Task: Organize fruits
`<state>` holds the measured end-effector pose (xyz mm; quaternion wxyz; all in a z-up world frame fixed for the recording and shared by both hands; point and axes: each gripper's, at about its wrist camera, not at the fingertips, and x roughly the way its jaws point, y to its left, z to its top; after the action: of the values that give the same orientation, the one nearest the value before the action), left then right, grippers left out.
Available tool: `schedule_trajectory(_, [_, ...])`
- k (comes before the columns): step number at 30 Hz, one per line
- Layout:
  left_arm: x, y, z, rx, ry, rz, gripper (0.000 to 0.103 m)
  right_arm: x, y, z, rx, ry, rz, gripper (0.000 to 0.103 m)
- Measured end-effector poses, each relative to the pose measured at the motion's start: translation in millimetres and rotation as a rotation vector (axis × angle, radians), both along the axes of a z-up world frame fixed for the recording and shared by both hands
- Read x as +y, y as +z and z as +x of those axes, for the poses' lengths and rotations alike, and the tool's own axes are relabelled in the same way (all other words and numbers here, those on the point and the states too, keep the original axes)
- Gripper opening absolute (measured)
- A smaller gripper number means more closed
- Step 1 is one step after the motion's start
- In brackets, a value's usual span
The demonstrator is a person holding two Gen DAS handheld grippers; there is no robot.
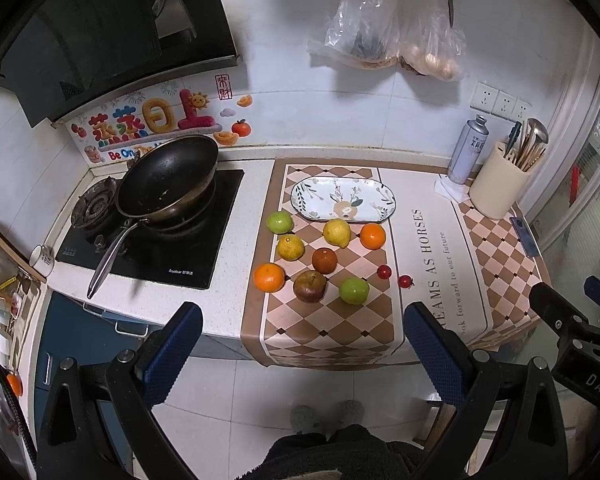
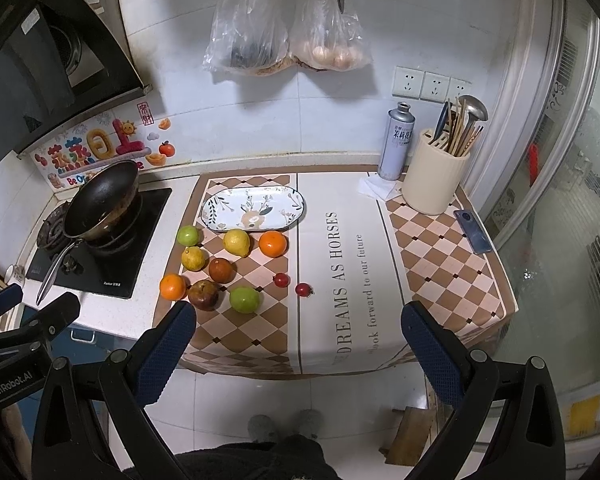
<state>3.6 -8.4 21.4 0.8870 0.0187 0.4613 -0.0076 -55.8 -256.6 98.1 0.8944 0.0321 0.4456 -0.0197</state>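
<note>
Several fruits lie loose on the checkered mat [image 1: 332, 320] in front of an empty oval flowered plate [image 1: 343, 199] [image 2: 253, 208]. Among them are a yellow lemon [image 1: 337, 233] [image 2: 237, 242], two oranges [image 1: 373, 236] [image 1: 269, 277], two green apples [image 1: 353, 290] [image 1: 279, 222], a brownish apple [image 1: 309, 286] and two small red fruits [image 1: 384, 271] [image 1: 405, 281]. My left gripper [image 1: 302, 320] is open and empty, held back off the counter's front edge. My right gripper [image 2: 298, 322] is also open and empty, in front of the counter. The right gripper shows at the left view's right edge [image 1: 572, 320].
A black wok [image 1: 168, 178] sits on the gas stove [image 1: 148, 240] left of the mat. A spray can [image 1: 466, 150], a cream utensil holder [image 1: 498, 188] and a phone [image 1: 525, 236] stand at the counter's right. Plastic bags [image 1: 384, 32] and scissors hang on the wall.
</note>
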Motion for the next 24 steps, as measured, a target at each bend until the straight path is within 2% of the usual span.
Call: schedule_trajectory(24, [9,-1,13,-0.003,-0.017,-0.013,0.103,14,-2,16,-0.006,-0.038,0.020,0.103])
